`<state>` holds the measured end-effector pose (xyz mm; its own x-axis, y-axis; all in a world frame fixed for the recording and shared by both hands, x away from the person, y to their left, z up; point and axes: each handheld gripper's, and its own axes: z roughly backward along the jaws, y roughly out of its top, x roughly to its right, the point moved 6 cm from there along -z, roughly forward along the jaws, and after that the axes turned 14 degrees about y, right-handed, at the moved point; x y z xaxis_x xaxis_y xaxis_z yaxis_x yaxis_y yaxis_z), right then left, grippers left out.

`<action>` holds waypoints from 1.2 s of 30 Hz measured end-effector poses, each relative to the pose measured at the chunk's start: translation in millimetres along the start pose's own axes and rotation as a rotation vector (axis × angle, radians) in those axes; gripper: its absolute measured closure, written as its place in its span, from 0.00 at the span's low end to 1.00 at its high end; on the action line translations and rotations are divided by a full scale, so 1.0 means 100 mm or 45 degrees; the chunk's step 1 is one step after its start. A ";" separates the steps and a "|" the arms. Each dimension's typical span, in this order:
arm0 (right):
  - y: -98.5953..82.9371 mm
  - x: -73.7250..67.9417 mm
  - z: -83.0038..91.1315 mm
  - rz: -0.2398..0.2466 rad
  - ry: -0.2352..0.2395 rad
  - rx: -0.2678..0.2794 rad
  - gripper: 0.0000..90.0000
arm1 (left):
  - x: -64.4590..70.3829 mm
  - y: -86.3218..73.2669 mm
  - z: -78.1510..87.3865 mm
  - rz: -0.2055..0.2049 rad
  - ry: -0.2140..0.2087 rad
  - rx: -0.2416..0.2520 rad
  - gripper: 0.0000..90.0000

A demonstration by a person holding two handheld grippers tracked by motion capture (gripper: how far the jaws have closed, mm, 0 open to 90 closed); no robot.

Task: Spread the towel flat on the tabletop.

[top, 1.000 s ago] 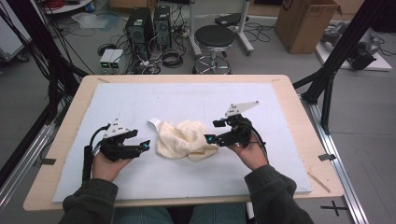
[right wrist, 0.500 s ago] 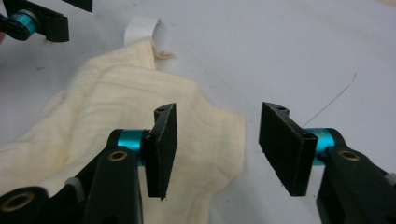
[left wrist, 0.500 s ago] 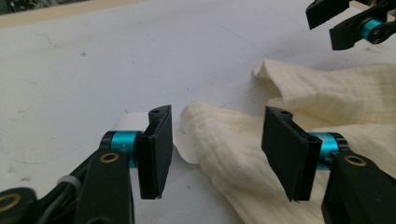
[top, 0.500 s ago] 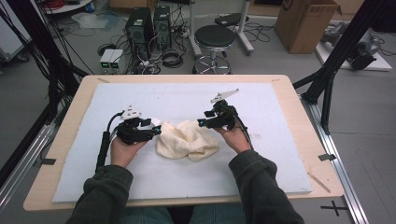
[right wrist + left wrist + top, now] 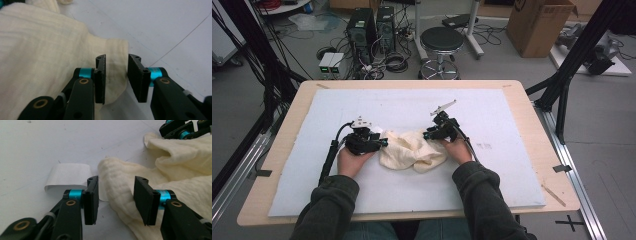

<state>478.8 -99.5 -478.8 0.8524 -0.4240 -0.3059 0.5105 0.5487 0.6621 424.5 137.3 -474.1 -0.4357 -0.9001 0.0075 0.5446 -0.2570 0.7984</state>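
A crumpled cream cloth (image 5: 412, 150) lies on the white mat (image 5: 492, 120) in the middle of the table. My left gripper (image 5: 379, 142) is at the cloth's left edge, open, with a cloth corner (image 5: 117, 182) between its jaws. My right gripper (image 5: 428, 135) is at the cloth's right edge, open, its jaws straddling a cloth corner (image 5: 116, 62). A white label (image 5: 68, 176) sticks out from under the cloth by the left jaw. The right gripper's jaws (image 5: 180, 130) show at the top right of the left gripper view.
The mat covers most of the wooden table (image 5: 537, 130). A person's hands and dark sleeves (image 5: 332, 205) reach in from the near edge. Beyond the table stand a stool (image 5: 442, 40), computer towers (image 5: 372, 25) and a cardboard box (image 5: 537, 25).
Both grippers have moved inward and forward to the cloth's two sides; a second ago they were lower and farther apart. The cloth has barely shifted.
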 end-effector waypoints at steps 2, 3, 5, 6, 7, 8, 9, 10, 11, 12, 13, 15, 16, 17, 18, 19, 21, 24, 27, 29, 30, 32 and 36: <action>0.00 0.00 -0.01 0.004 -0.019 -0.003 0.83 | 0.00 -0.01 -0.02 -0.015 0.004 -0.011 0.67; 0.00 -0.01 0.00 0.007 -0.019 -0.008 0.87 | 0.01 -0.02 -0.02 -0.016 0.004 -0.012 0.69; 0.00 -0.01 0.00 0.012 -0.013 -0.016 0.95 | 0.01 -0.03 -0.03 -0.036 0.012 -0.028 0.74; 0.00 -0.02 0.00 0.019 -0.013 -0.018 0.96 | 0.02 -0.04 -0.04 -0.042 0.007 -0.032 0.76; 0.00 -0.03 0.00 0.020 -0.018 -0.020 0.97 | 0.02 -0.04 -0.04 -0.049 0.007 -0.033 0.80; 0.00 -0.03 0.01 0.031 -0.014 -0.030 0.97 | 0.03 -0.05 -0.04 -0.055 0.007 -0.037 0.84; 0.00 -0.04 0.02 0.037 -0.013 -0.034 0.98 | 0.03 -0.05 -0.04 -0.059 0.004 -0.039 0.88; 0.00 -0.04 0.04 0.043 -0.021 -0.031 0.98 | 0.04 -0.05 -0.04 -0.066 0.005 -0.038 0.90; 0.01 -0.05 0.07 0.039 -0.020 -0.011 0.98 | 0.04 -0.05 -0.04 -0.069 0.004 -0.037 0.92; 0.01 -0.07 0.11 0.032 -0.014 0.012 0.98 | 0.04 -0.05 -0.04 -0.070 0.006 -0.037 0.94; 0.02 -0.08 0.15 0.031 -0.017 0.023 0.98 | 0.04 -0.05 -0.04 -0.068 0.008 -0.041 0.95; 0.01 -0.09 0.23 0.034 -0.033 0.036 0.98 | 0.03 -0.05 -0.03 -0.081 0.006 -0.048 0.95; 0.00 -0.09 0.26 0.033 -0.040 0.036 0.98 | 0.03 -0.05 -0.02 -0.081 0.007 -0.049 0.95; -0.02 -0.09 0.32 0.029 -0.058 0.041 0.98 | 0.03 -0.05 -0.02 -0.084 0.010 -0.051 0.95; -0.05 -0.09 0.36 0.029 -0.068 0.043 0.98 | 0.03 -0.05 -0.02 -0.086 0.012 -0.049 0.96; -0.08 -0.09 0.40 0.023 -0.086 0.040 0.97 | 0.03 -0.05 -0.01 -0.085 0.012 -0.049 0.96; -0.15 -0.08 0.47 -0.002 -0.110 0.009 0.97 | 0.02 -0.05 0.00 -0.089 0.015 -0.051 0.96; -0.24 -0.07 0.54 0.003 -0.147 -0.019 0.97 | 0.02 -0.04 0.02 -0.096 0.026 -0.053 0.96; -0.38 -0.04 0.56 -0.038 -0.148 -0.046 0.97 | 0.01 -0.04 0.03 -0.100 0.031 -0.059 0.96; -0.47 0.00 0.55 -0.080 -0.130 -0.048 0.96 | 0.00 -0.05 0.04 -0.108 0.030 -0.067 0.96; -0.51 0.01 0.55 -0.091 -0.125 -0.042 0.95 | 0.00 -0.05 0.04 -0.107 0.029 -0.069 0.96; -0.52 0.02 0.56 -0.091 -0.110 -0.017 0.89 | 0.00 -0.05 0.04 -0.111 0.029 -0.064 0.95; -0.47 0.02 0.62 -0.085 -0.110 0.046 0.76 | -0.04 0.00 0.10 -0.088 0.029 -0.025 0.82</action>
<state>449.2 -170.6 -467.6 0.8031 -0.5199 -0.2912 0.5600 0.4915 0.6669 418.7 144.6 -468.0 -0.4562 -0.8877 -0.0613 0.5280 -0.3255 0.7844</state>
